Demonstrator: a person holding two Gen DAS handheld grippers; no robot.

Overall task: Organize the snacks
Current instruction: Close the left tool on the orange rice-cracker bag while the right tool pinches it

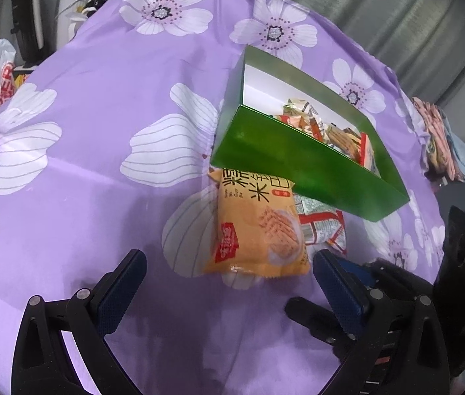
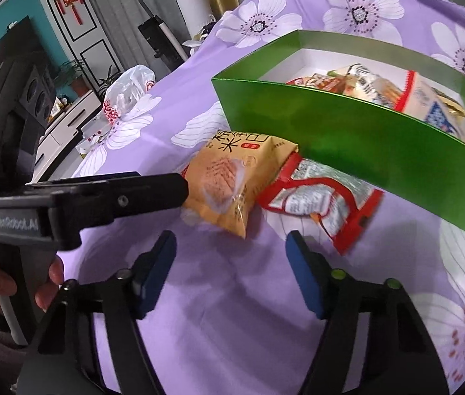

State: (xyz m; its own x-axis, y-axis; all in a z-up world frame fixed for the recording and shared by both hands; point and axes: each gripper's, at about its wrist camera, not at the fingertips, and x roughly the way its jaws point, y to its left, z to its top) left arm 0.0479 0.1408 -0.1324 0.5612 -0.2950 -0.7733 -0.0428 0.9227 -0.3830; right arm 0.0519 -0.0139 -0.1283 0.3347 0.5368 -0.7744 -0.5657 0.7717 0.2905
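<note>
Both tools, left point(image 1: 229, 275) and right point(image 2: 230, 247), stand apart and empty over the purple flowered cloth point(image 1: 100, 131), the orange crinkly snack packet point(image 1: 258, 230) just ahead beside the green cardboard box point(image 1: 298, 164): probably light, soft, slippery, best pinched across its puffed middle

two snack packets point(image 1: 258, 227) side by side on tablecloth point(image 1: 100, 131) before box point(image 1: 304, 161)

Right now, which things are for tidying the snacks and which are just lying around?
For the job:
- orange snack packet
- red and white snack packet
- green box with snacks already inside
- left gripper and right gripper, jaws open, nothing between them

Just lying about:
- white plastic bag
- folded clothes
- flowered purple cloth
</note>
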